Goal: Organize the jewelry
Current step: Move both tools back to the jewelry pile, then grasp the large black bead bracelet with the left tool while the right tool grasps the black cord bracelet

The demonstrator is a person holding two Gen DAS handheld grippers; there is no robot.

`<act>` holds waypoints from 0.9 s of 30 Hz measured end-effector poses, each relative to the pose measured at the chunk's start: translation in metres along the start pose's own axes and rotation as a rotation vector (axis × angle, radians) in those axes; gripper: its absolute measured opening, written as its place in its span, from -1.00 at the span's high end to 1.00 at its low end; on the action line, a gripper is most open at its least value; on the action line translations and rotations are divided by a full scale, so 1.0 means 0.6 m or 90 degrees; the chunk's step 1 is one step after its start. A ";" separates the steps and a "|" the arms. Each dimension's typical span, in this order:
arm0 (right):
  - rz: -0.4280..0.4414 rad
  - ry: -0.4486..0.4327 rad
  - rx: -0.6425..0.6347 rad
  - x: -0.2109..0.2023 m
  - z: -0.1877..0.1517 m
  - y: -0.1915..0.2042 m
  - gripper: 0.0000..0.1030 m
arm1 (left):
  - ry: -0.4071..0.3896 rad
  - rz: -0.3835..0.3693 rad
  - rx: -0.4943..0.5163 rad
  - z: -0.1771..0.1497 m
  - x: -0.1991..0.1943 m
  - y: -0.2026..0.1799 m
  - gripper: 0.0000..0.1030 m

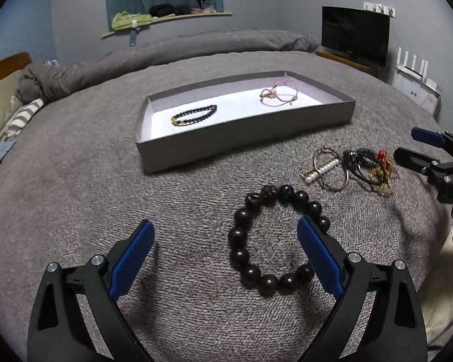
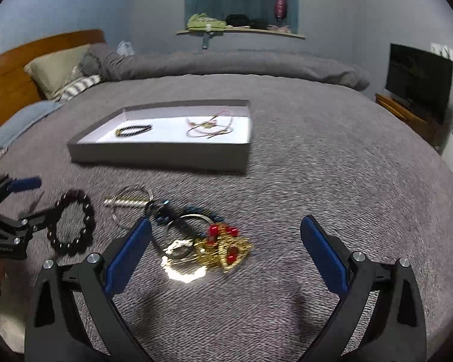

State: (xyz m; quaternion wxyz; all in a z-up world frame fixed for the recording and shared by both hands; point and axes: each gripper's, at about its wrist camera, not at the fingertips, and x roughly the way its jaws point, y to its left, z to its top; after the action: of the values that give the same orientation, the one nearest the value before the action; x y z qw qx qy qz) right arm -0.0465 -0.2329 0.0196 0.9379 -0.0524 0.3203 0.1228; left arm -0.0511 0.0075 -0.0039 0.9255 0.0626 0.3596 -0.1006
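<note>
A grey shallow box (image 1: 247,132) (image 2: 154,158) lies on the bed and holds a small dark bead bracelet (image 1: 194,115) (image 2: 133,130) and a thin pink cord bracelet (image 1: 276,94) (image 2: 210,125). A large dark bead bracelet (image 1: 274,241) (image 2: 72,221) lies on the blanket between the fingers of my open left gripper (image 1: 226,235) (image 2: 36,199). A tangle with silver rings and a pearl bar (image 1: 326,169) (image 2: 130,202), a blue beaded piece (image 1: 359,157) (image 2: 178,214) and a gold and red piece (image 1: 382,166) (image 2: 223,247) lies to its right. My right gripper (image 2: 226,232) (image 1: 407,144) is open just above that tangle.
The grey blanket (image 2: 332,187) covers the whole bed. Pillows (image 2: 57,69) and a wooden headboard (image 2: 9,69) are at the far left. A TV (image 2: 419,81) on a wooden stand is at the right wall. A shelf with clothes (image 2: 238,27) is behind.
</note>
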 end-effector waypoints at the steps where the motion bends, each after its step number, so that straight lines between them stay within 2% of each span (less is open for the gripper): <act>1: 0.006 0.002 -0.011 0.001 -0.001 0.008 -0.67 | 0.000 -0.006 0.003 -0.001 0.000 -0.003 -0.86; 3: 0.014 0.008 -0.025 0.006 -0.002 0.015 -0.49 | 0.000 -0.013 0.016 -0.003 -0.001 -0.011 -0.81; 4: 0.018 0.013 -0.029 0.009 -0.003 0.019 -0.33 | 0.000 -0.015 0.021 -0.004 -0.001 -0.014 -0.79; 5: 0.021 0.018 -0.032 0.013 -0.004 0.022 -0.17 | 0.000 -0.019 0.025 -0.005 -0.001 -0.017 -0.70; 6: 0.023 0.023 -0.034 0.016 -0.005 0.024 -0.11 | 0.002 -0.025 0.030 -0.005 0.000 -0.020 -0.61; 8: 0.030 0.037 -0.038 0.025 -0.007 0.029 0.13 | 0.012 -0.034 0.036 -0.007 0.003 -0.023 -0.19; 11: 0.031 0.046 -0.047 0.034 -0.010 0.035 0.26 | 0.033 -0.032 0.053 -0.011 0.013 -0.031 0.03; 18: 0.027 0.052 -0.058 0.043 -0.010 0.042 0.55 | 0.040 -0.029 0.063 -0.013 0.018 -0.031 0.27; 20: 0.031 0.054 -0.058 0.043 -0.010 0.043 0.78 | 0.041 -0.030 0.060 -0.012 0.019 -0.029 0.42; 22: 0.034 0.061 -0.058 0.046 -0.011 0.042 0.89 | 0.040 -0.028 0.060 -0.011 0.019 -0.026 0.54; 25: 0.040 0.057 -0.053 0.042 -0.009 0.039 0.92 | 0.036 -0.030 0.054 -0.010 0.017 -0.022 0.71; 27: 0.041 0.042 -0.054 0.033 -0.006 0.039 0.93 | 0.029 -0.034 0.052 -0.009 0.012 -0.019 0.71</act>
State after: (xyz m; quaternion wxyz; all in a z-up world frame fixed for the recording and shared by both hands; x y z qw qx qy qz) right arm -0.0398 -0.2070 0.0043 0.9192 -0.0859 0.3472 0.1648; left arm -0.0522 -0.0037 -0.0135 0.9108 0.0929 0.3777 -0.1383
